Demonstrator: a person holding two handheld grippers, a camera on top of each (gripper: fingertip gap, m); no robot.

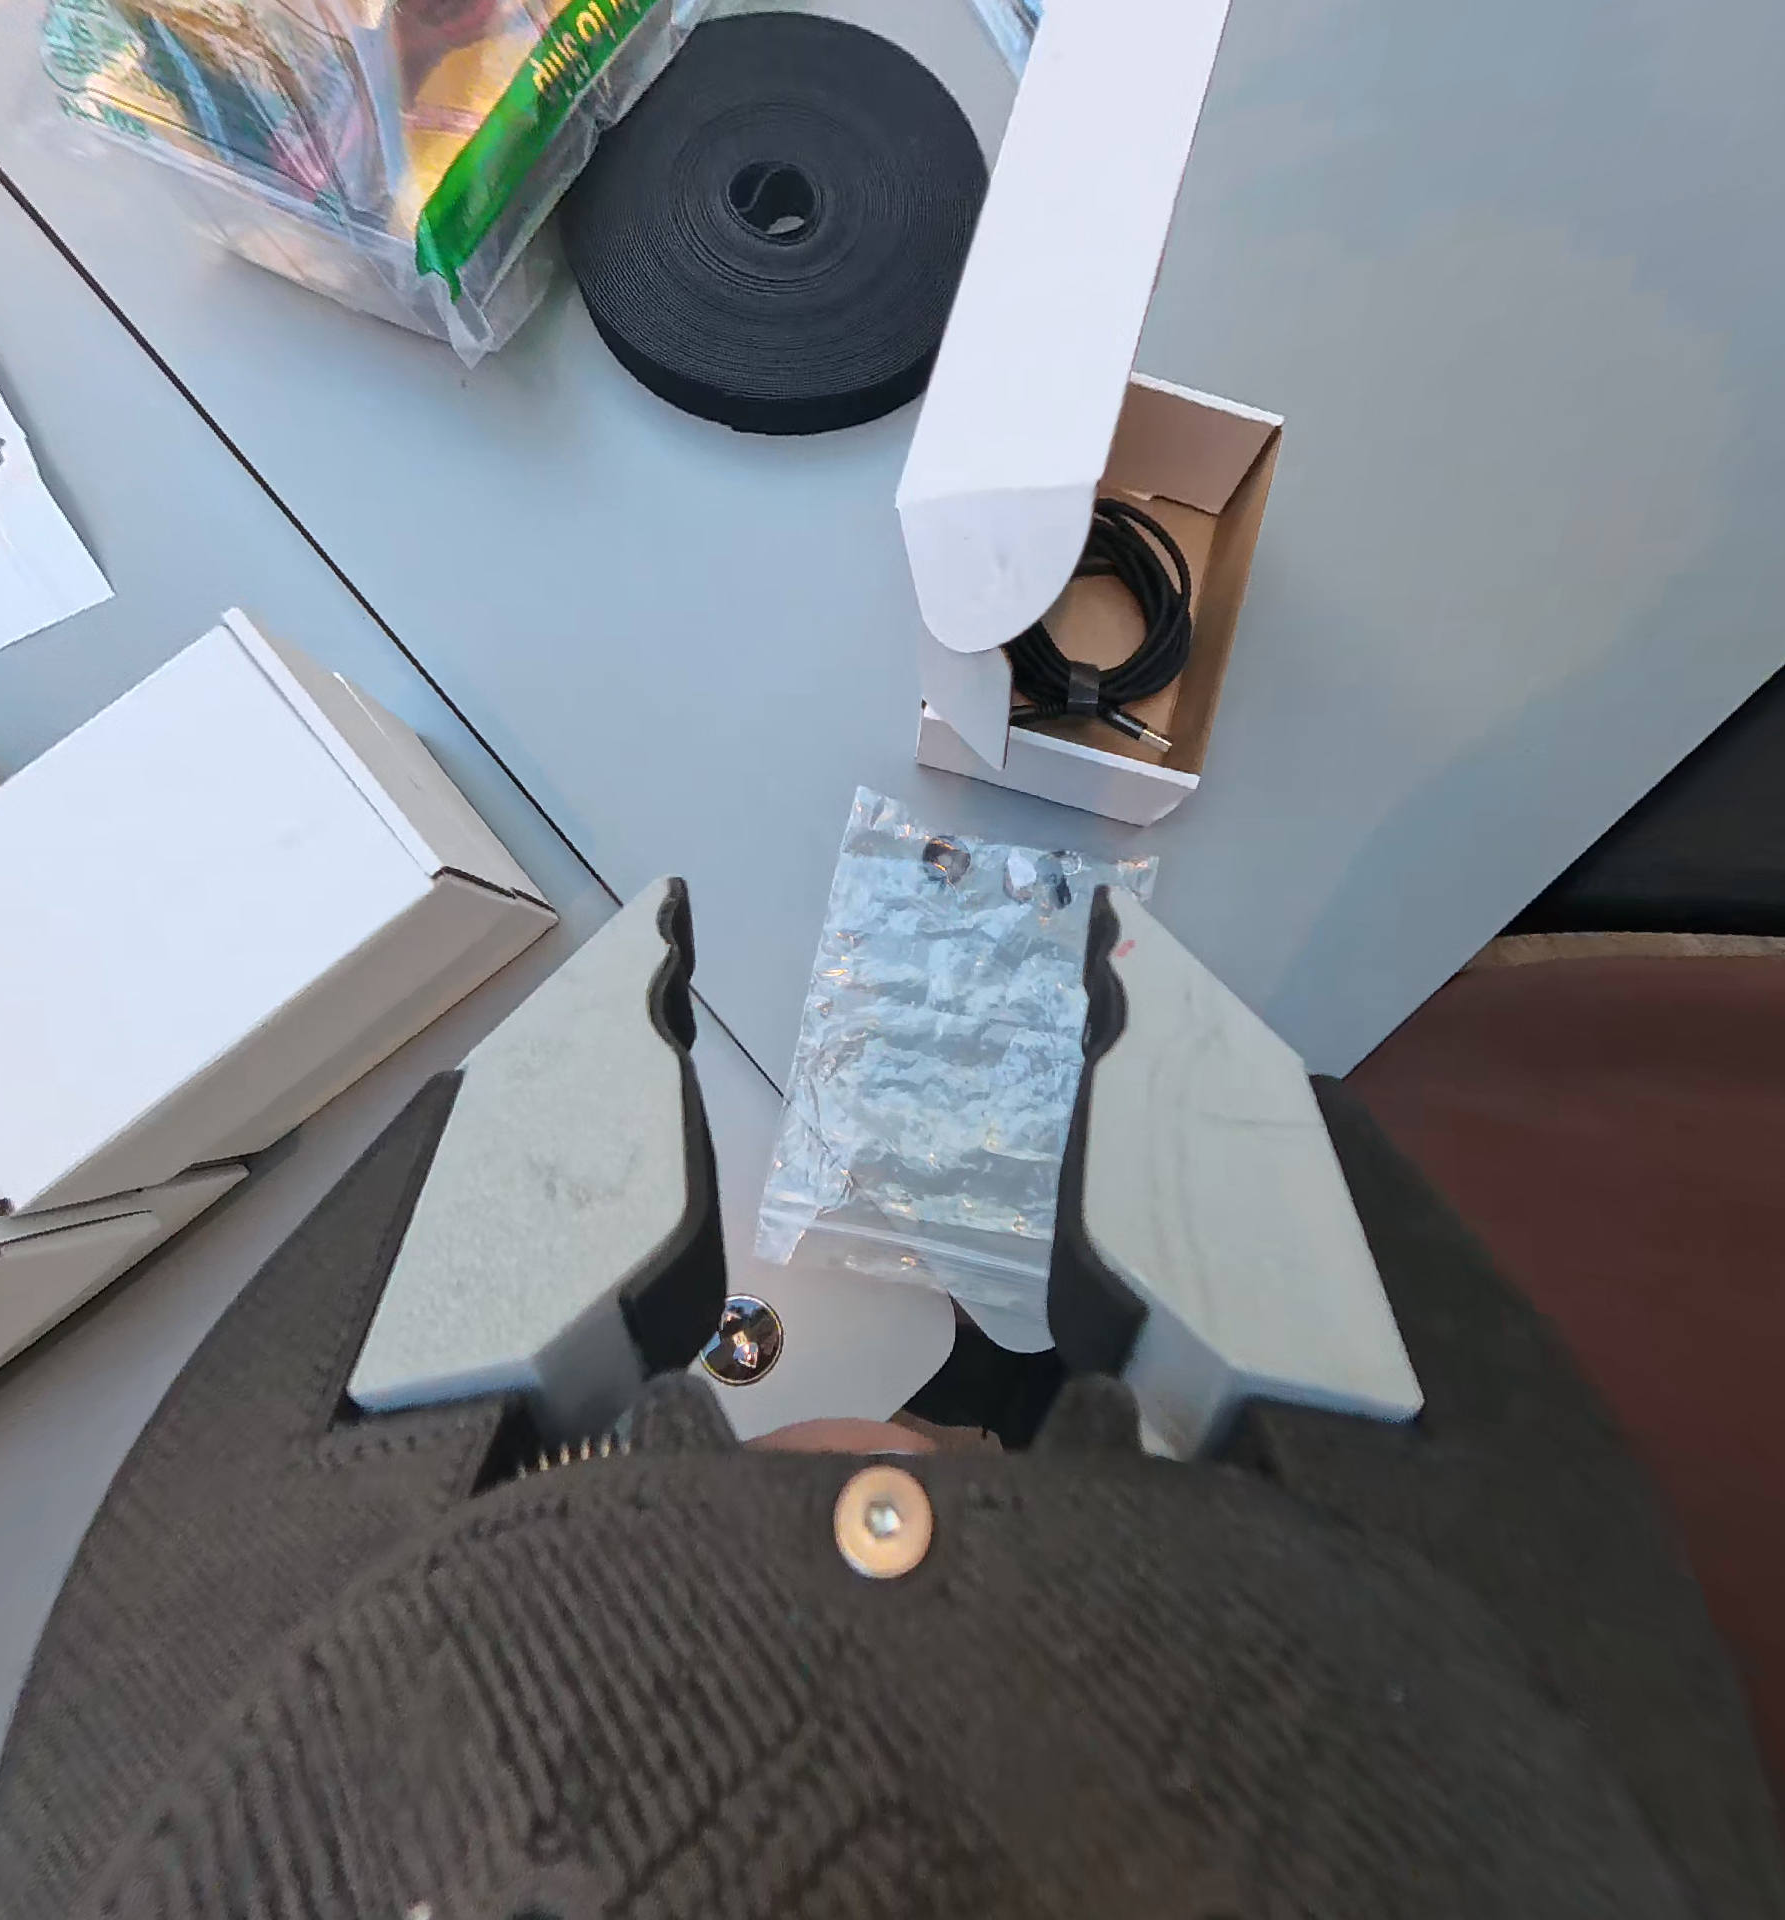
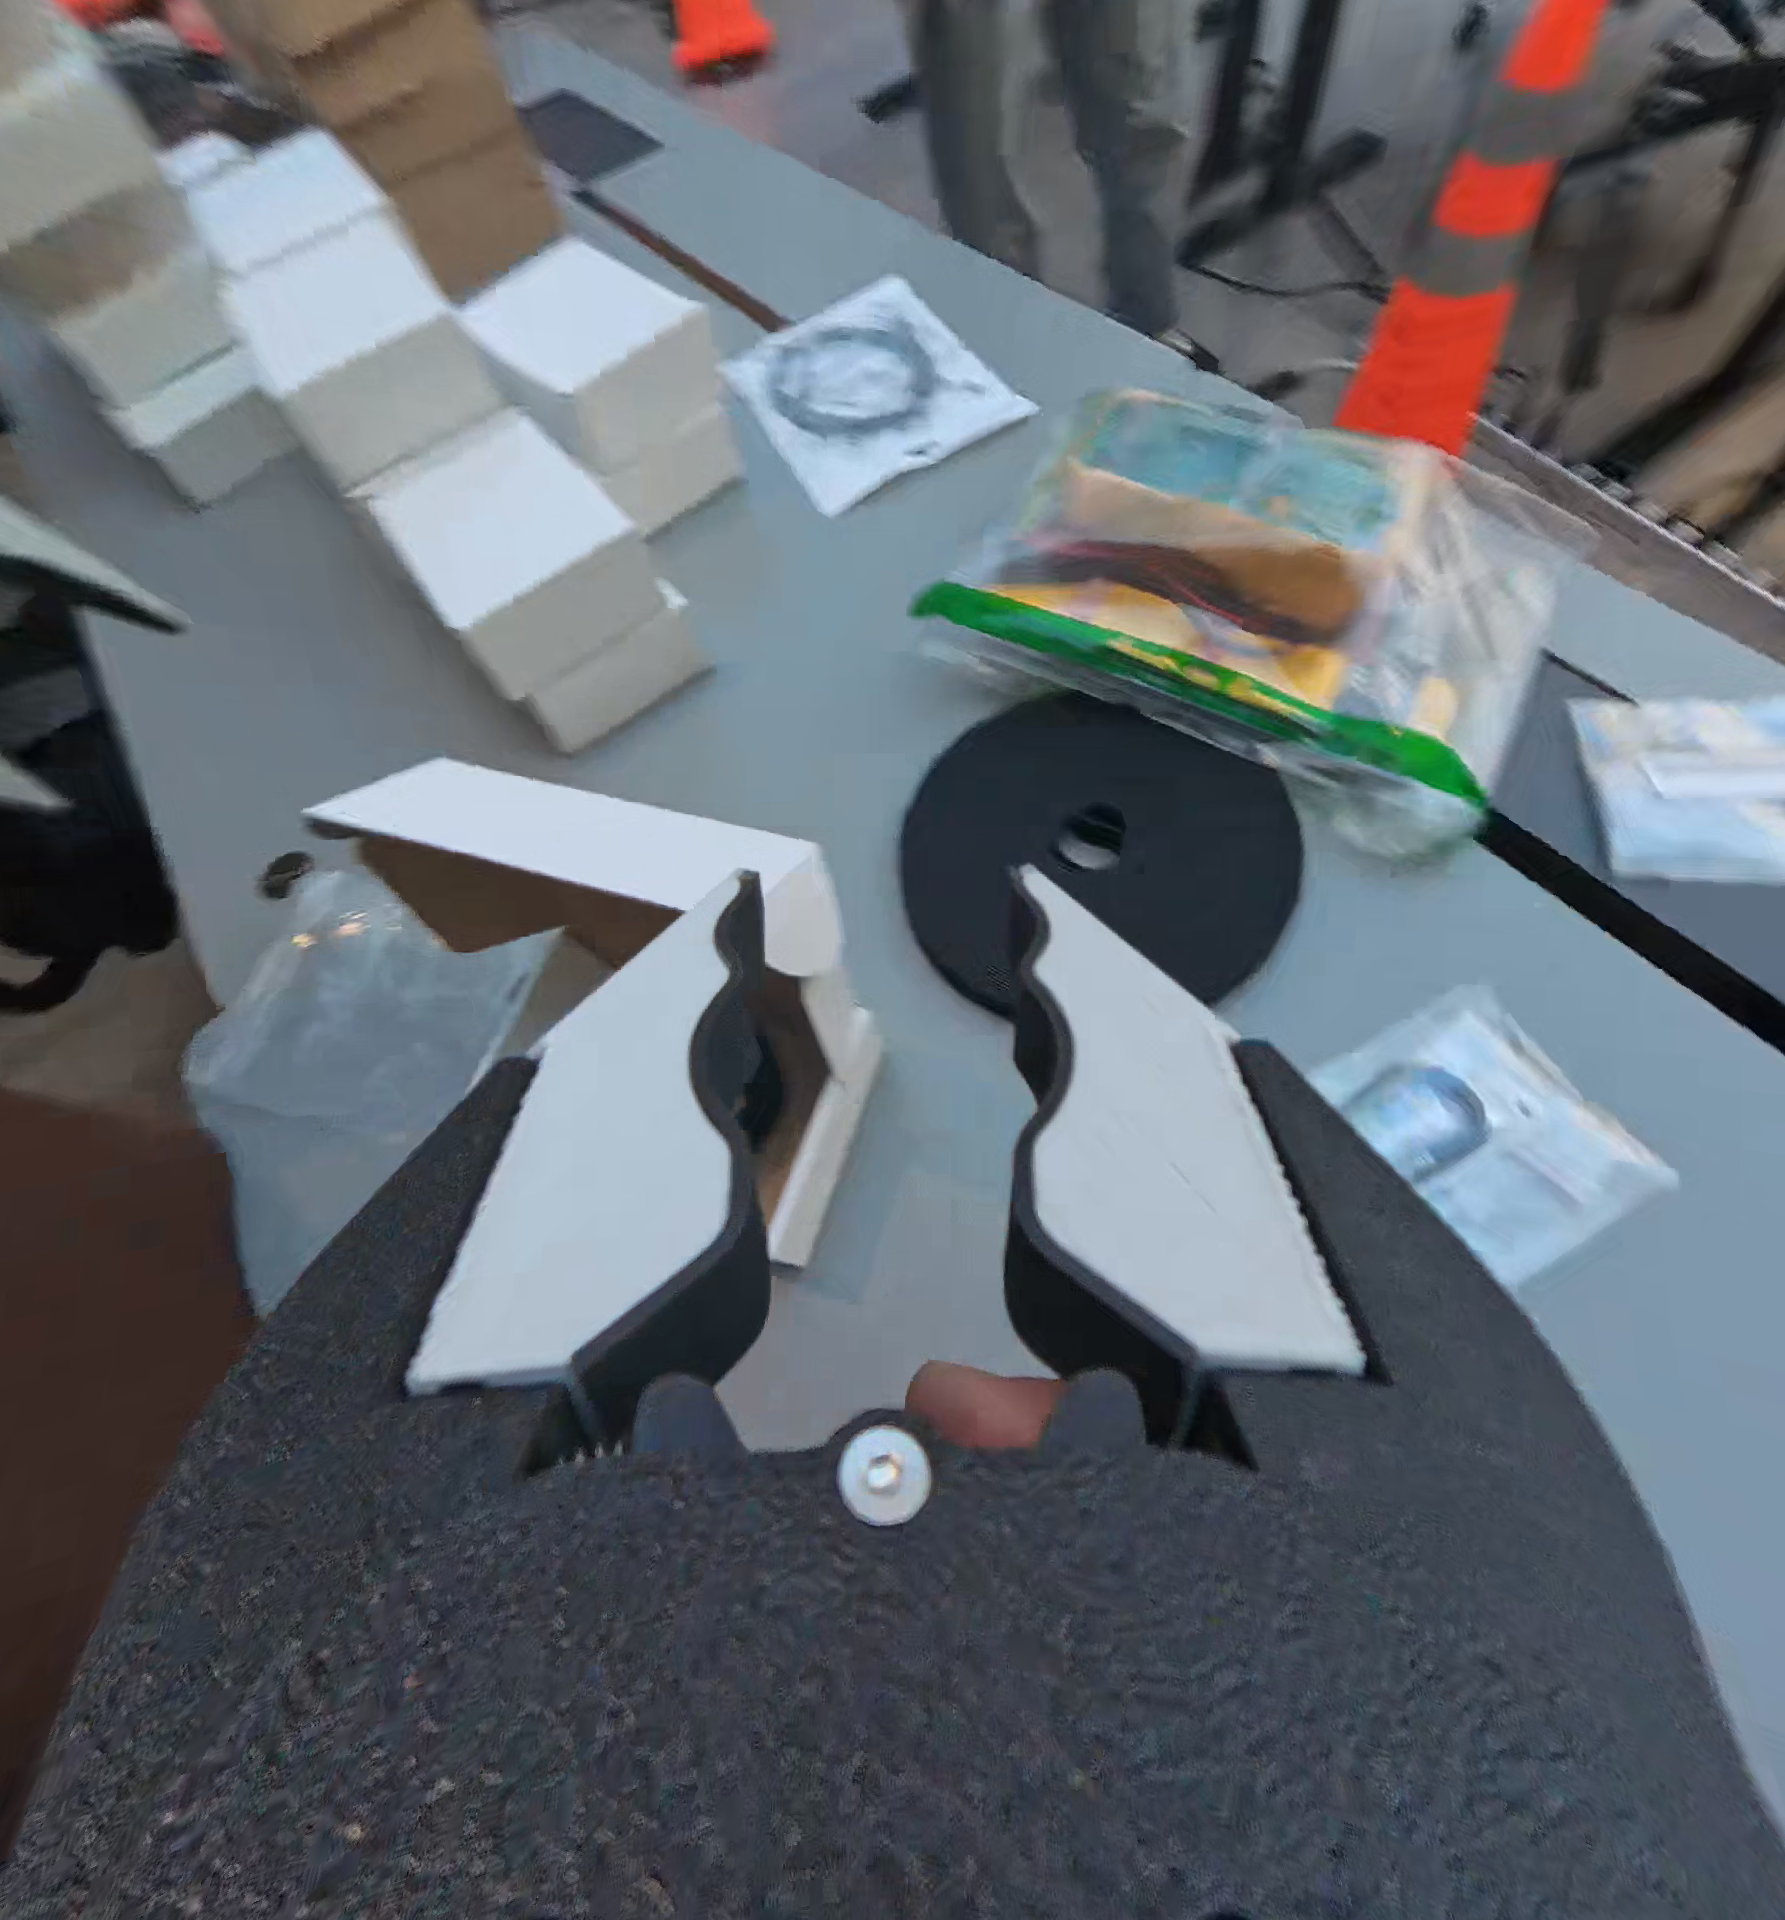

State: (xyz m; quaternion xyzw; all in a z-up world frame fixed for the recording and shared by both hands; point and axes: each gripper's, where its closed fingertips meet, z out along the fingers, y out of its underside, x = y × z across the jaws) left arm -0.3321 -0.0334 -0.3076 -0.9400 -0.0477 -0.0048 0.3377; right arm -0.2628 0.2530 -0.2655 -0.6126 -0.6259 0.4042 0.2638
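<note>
My left gripper is open above a crumpled clear zip bag that lies flat on the grey table between its fingers. Just beyond stands a small open white box with its lid up and a coiled black cable inside. My right gripper is open and empty, low over the table. The open white box sits beside its left finger, the clear bag further left, and a flat black tape roll lies just past its right finger.
The black tape roll and a clear packet with a green strip lie at the back. Closed white boxes are stacked at left, several more in the right wrist view. Small plastic packets lie at right. The table edge and brown floor are near. The grippers' ends are close to 30 cm from one another. Measured from the fingertips, the flat black tape roll is 25 cm or so from the right gripper and 40 cm from the left. The left camera catches it too, in the left wrist view.
</note>
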